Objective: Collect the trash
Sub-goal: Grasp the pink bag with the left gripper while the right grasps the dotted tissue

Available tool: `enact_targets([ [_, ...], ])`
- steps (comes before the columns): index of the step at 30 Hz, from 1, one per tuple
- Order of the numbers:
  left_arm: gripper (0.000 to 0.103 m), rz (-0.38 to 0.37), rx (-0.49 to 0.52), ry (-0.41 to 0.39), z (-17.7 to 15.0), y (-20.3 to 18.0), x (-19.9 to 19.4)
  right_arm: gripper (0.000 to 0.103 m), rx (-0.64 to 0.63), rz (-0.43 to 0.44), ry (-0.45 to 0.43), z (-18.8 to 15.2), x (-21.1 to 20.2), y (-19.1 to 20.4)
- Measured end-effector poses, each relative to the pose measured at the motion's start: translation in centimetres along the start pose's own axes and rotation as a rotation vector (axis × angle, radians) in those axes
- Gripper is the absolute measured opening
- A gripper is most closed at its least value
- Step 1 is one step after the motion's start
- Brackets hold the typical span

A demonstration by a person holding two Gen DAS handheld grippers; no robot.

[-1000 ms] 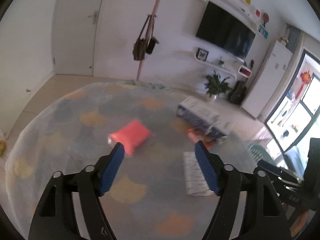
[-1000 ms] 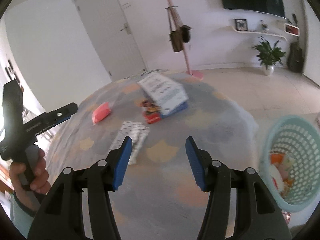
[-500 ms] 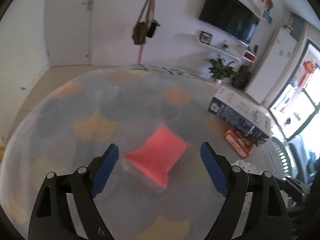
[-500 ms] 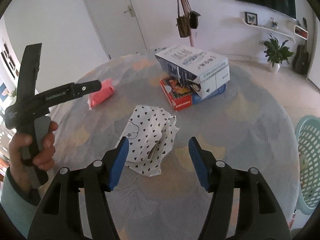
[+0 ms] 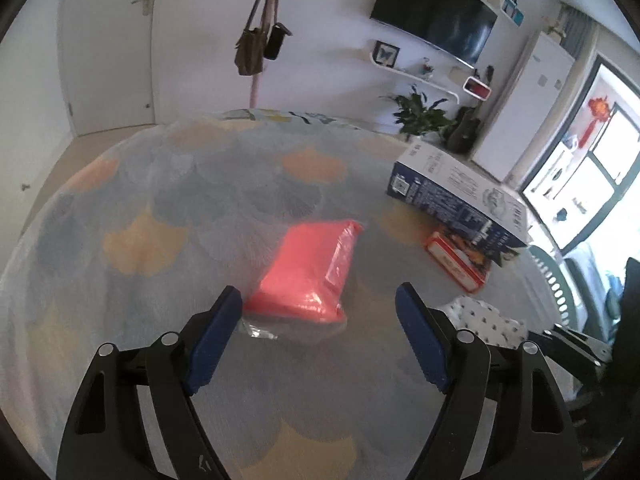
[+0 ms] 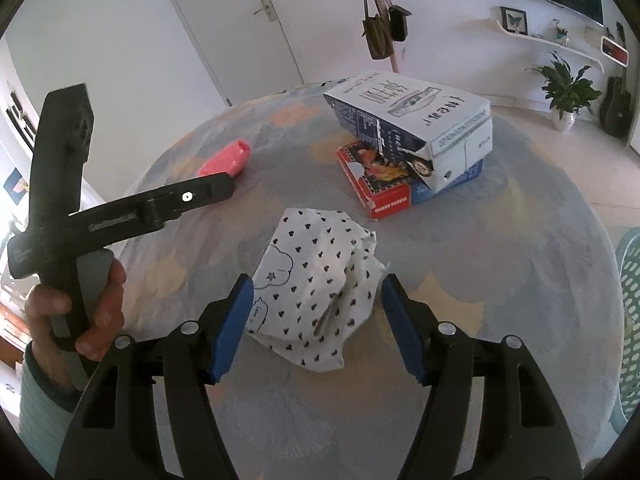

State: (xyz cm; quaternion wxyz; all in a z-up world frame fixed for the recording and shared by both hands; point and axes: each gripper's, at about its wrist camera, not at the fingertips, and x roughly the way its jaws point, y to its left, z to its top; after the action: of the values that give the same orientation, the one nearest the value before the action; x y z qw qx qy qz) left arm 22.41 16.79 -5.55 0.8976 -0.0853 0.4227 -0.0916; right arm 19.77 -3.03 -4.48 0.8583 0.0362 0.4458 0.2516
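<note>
A pink plastic packet (image 5: pixel 310 270) lies on the round table (image 5: pixel 168 208); it also shows in the right wrist view (image 6: pixel 226 158). My left gripper (image 5: pixel 318 300) is open, its fingers on either side of the packet's near end, not touching it. A crumpled white wrapper with black hearts (image 6: pixel 316 288) lies between the open fingers of my right gripper (image 6: pixel 318 286); it also shows in the left wrist view (image 5: pixel 484 320). The left gripper (image 6: pixel 230 186) shows from the side in the right wrist view.
A blue-and-white carton (image 6: pixel 416 120) rests on a red box (image 6: pixel 380 184) at the table's far side. A teal basket (image 6: pixel 630 320) stands off the table's right edge. A coat stand with bags (image 6: pixel 380 20) and a plant (image 6: pixel 566 88) stand beyond.
Both grippers have moved forward and down. The pink packet now sits between the left fingers and the white wrapper between the right fingers. Both stay open.
</note>
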Motion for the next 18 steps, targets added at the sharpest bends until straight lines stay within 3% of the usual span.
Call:
enact_targets([
  [4, 0.072, 0.045, -0.002, -0.006, 0.8, -0.4, 0.7, 0.063, -0.047, -0.054, -0.001, -0.2, 0.3, 1.2],
  [6, 0.060, 0.078, 0.007, -0.011, 1.1, -0.6, 0.9, 0.053, -0.071, -0.075, 0.001, -0.3, 0.4, 1.5],
  [7, 0.058, 0.084, 0.010, -0.017, 1.1, -0.7, 0.9, 0.045, -0.085, -0.091, -0.002, -0.4, 0.4, 1.9],
  [8, 0.054, 0.086, 0.016, -0.024, 1.0, -0.9, 0.7, 0.030, -0.095, -0.093, -0.001, -0.5, 0.4, 2.0],
  [11, 0.044, 0.081, 0.015, -0.057, 0.8, -1.2, -0.4, 0.011, -0.122, -0.079, -0.001, -0.8, 0.4, 2.5],
  [18, 0.030, -0.018, -0.041, -0.107, 0.0, -2.1, -3.3, 0.004, -0.112, -0.043, -0.095, -1.0, -2.0, 1.8],
])
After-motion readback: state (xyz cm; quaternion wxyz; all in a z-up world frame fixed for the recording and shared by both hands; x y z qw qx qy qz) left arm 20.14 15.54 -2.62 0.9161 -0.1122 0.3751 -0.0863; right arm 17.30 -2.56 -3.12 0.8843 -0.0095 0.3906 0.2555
